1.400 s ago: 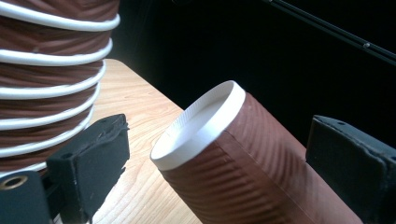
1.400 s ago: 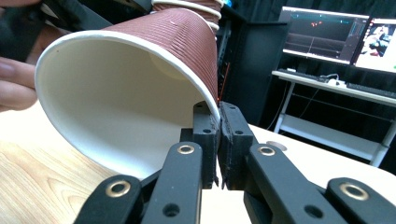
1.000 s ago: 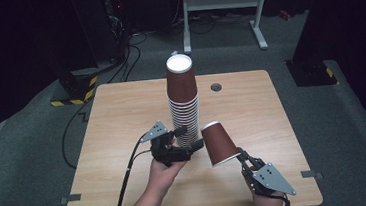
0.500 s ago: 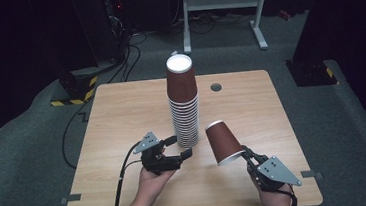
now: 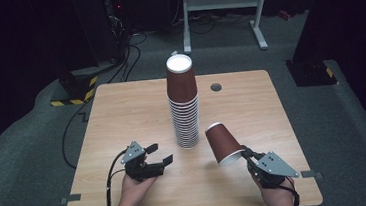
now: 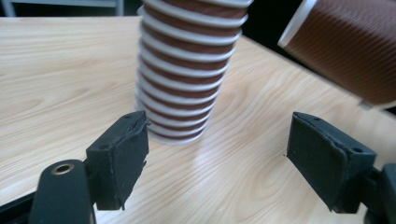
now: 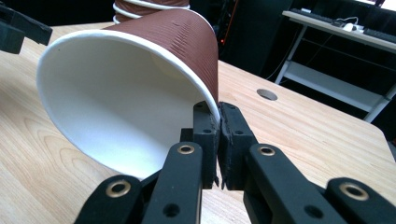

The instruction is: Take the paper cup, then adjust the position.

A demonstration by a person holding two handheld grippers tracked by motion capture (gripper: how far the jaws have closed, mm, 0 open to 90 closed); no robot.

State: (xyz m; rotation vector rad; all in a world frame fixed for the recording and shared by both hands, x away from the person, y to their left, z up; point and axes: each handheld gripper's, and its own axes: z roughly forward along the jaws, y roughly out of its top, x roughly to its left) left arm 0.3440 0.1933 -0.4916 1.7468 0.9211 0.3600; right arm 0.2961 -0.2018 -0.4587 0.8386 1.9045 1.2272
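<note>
**A:** Start with the big things. Where does everything sit?

**B:** The table [image 5: 121, 108] takes up the middle of the high view. At its centre stands a stack of cups [image 5: 184, 108], all upside down. The stack is upright, so its long axis is vertical.

**A:** And the single cup?

**B:** The single cup [image 5: 223, 143] is lower right of the stack's foot, near it but not touching, and lifted off the wood. It is tilted. Its closed bottom points to the upper left, towards the stack, and its open mouth faces the lower right, towards the person.

**A:** What's holding it?

**B:** The right gripper [image 5: 248, 153] holds it, coming in from the lower right corner. Its jaws are pressed together on the rim, one pad inside the wall and one outside.

**A:** And the other gripper?

**B:** The left gripper [image 5: 158, 154] is at lower left of the stack, pointing right at the lowest rims. Its jaws are spread with nothing between them, though they have just been closing.

**A:** So what does the coming move depend on?

**B:** I'd say it depends on the tilt. The top of the stack lies up and to the left of the held cup. To cap the stack, the mouth would have to be turned downward in line with that vertical axis. The right hand already carries the cup, and the left is nearer the foot, where it could steady the stack.
</note>
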